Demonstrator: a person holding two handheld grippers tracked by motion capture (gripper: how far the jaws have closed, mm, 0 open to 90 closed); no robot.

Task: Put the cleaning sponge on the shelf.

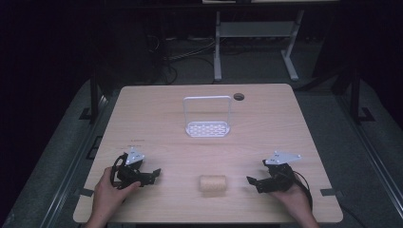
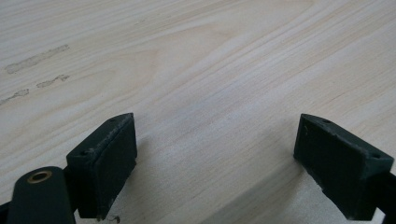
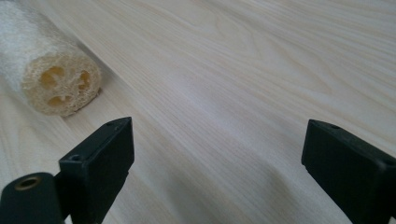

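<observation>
Beige loofah (image 1: 212, 184) lies on table (image 1: 266, 118) between left claw (image 1: 154, 174) and right claw (image 1: 251, 181), both wide, empty.

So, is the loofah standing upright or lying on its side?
Lying on its side. The loofah rests lengthwise on the table, and the right gripper view shows its holed round end facing sideways.

Pale wood-grain worktop (image 1: 266, 118), round cable hole (image 1: 238, 96) at far right. Dark room; grey floor (image 1: 328, 109); white metal frame legs (image 1: 290, 59) beyond.
</observation>
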